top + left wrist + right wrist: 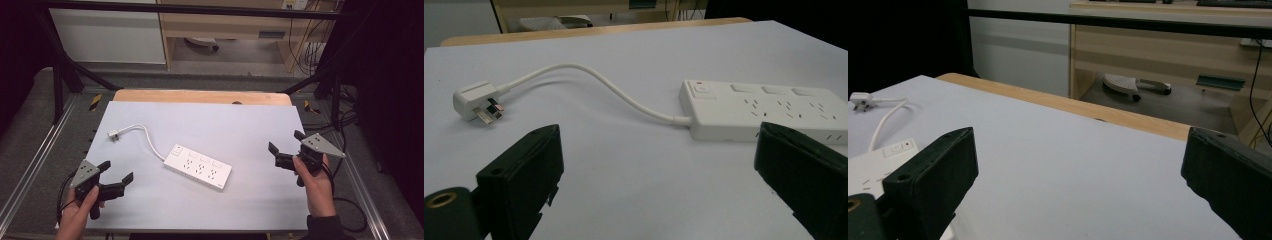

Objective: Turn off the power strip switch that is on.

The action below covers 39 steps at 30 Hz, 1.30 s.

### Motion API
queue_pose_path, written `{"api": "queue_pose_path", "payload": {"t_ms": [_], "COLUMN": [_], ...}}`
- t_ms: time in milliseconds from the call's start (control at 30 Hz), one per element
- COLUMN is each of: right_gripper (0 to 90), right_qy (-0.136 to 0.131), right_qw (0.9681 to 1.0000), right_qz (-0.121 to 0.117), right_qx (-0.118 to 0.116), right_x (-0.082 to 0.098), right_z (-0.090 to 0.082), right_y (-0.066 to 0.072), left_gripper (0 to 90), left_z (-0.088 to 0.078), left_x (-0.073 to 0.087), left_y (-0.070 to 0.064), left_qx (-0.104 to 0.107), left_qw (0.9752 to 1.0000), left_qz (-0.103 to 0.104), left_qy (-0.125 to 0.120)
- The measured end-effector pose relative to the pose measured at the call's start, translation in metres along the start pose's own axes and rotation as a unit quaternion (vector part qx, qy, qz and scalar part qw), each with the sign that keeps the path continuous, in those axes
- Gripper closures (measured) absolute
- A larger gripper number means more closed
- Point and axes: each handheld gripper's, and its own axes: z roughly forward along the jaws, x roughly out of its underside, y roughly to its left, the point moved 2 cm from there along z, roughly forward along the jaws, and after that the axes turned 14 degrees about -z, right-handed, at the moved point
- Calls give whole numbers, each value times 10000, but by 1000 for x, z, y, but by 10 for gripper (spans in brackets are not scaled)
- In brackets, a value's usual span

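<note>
Pale grey bench with a wooden strip along the far edge, dark frame bars around it and some wooden furniture behind. Sitting pretty much in the middle is a white power strip, lying flat and angled, with its switch end toward the far left. Its white cord curves off to the far left and ends in a plug lying on the bench, prongs showing in the left gripper view.

Left tool is held in the person's left hand near the front left corner, jaws spread wide with nothing between them, pointing toward the strip but well apart from it. Right tool is in the right hand over by the right edge, jaws also wide apart and empty. From the right gripper view you can see the strip's switch end just past its left jaw.
</note>
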Motion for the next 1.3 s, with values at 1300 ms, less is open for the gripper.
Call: {"api": "queue_pose_path", "payload": {"t_ms": [1300], "right_gripper": [28], "right_qy": [599], "right_qw": [9973], "right_qz": [248], "right_qx": [-352], "right_x": [75], "right_z": [8], "right_y": [3], "left_gripper": [57], "left_z": [1], "left_x": [1], "left_y": [-1], "left_qx": [9], "left_qw": [10000], "left_qz": [68], "left_qy": [35]}}
